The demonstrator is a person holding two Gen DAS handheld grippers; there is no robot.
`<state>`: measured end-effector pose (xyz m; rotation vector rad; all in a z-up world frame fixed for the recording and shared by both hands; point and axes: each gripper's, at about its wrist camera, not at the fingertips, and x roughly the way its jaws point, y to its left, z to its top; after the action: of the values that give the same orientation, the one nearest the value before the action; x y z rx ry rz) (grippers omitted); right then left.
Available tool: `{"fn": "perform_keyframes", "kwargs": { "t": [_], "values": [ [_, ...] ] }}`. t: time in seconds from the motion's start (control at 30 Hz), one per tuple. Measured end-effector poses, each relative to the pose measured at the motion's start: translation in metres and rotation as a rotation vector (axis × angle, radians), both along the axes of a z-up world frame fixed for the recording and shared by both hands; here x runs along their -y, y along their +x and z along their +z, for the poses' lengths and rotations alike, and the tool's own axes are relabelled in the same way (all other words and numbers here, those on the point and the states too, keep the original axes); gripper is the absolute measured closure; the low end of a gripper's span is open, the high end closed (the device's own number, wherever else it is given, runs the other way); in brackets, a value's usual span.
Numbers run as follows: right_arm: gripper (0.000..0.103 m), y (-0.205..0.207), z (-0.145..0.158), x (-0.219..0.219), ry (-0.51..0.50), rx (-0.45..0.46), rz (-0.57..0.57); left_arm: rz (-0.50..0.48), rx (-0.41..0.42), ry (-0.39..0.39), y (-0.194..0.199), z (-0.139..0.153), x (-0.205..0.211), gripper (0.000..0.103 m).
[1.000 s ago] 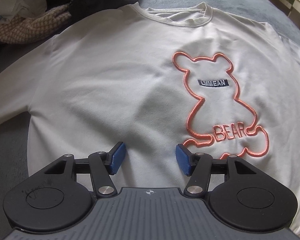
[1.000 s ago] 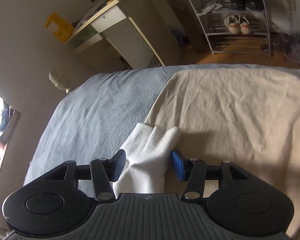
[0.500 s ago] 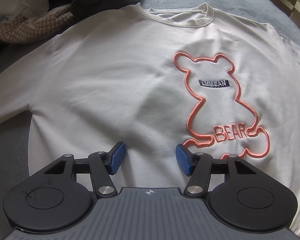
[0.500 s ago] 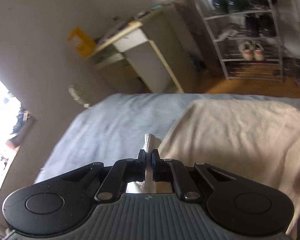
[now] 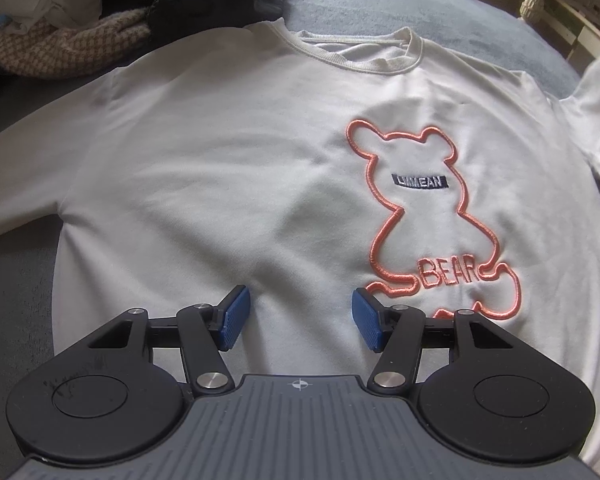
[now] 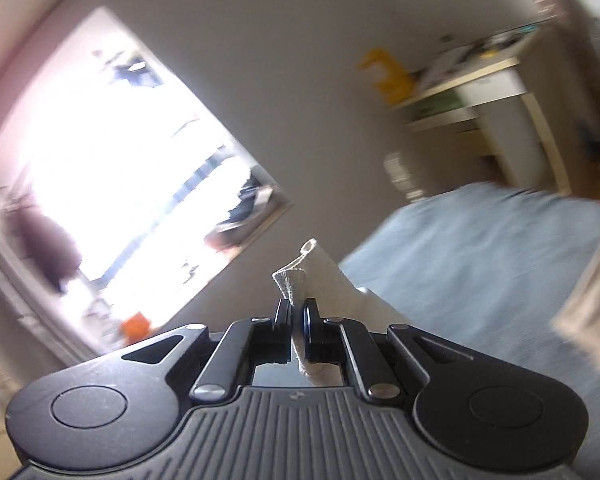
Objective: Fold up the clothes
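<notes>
The right gripper (image 6: 296, 312) is pinching the ribbed cuff (image 6: 300, 280) of the sweatshirt's sleeve between jaws drawn almost together, with only a thin fold of white fabric sticking up past the pads; its jaws have just been closing on that cuff. The bite is looking shallow, so as the sleeve is being carried, the cloth's own weight could be dragging it out of the pads. The blurred room beyond suggests a fast swing, which would add to that pull. Behind the cuff, the rest of the sleeve is trailing down and to the right toward the blue bedcover (image 6: 480, 248).

The left gripper (image 5: 298, 316) is hanging over the lower middle of the white sweatshirt (image 5: 228, 168), jaws standing about half apart and holding nothing. Whether its blue pads (image 5: 233, 316) are touching the cloth cannot be told. If they are not pinning it, the pull on the sleeve could be sliding the whole body sideways and wrinkling it.

The sweatshirt is lying flat, front up, its long axis running straight away from the left gripper: hem nearest, bear outline (image 5: 424, 216) ahead and right, collar (image 5: 360, 52) farthest. The lifted sleeve (image 5: 596, 100) is rising at the far right; a heap of other clothes (image 5: 72, 32) is lying beyond on the left.
</notes>
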<state>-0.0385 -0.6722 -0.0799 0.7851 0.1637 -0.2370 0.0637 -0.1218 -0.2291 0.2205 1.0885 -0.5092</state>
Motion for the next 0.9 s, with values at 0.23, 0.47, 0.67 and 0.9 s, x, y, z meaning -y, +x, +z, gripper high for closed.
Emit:
{"fn": "perform_keyframes", "kwargs": {
  "t": [0.23, 0.47, 0.67, 0.9],
  "values": [
    [0.098, 0.035, 0.022, -0.108, 0.018, 0.072, 0.2, 0.029, -0.007, -0.067, 0.013, 0.015, -0.032, 0.046],
    [0.098, 0.07, -0.007, -0.22, 0.06, 0.019, 0.359, 0.094, -0.006, -0.093, 0.032, 0.023, -0.078, 0.046],
    [0.082, 0.094, -0.101, -0.335, -0.023, -0.262, 0.52, 0.145, -0.01, -0.1, 0.047, 0.022, -0.112, 0.046],
    [0.079, 0.074, -0.183, -0.396, 0.035, -0.588, 0.709, 0.169, -0.011, -0.12, 0.061, 0.021, -0.13, 0.046]
  ]
}}
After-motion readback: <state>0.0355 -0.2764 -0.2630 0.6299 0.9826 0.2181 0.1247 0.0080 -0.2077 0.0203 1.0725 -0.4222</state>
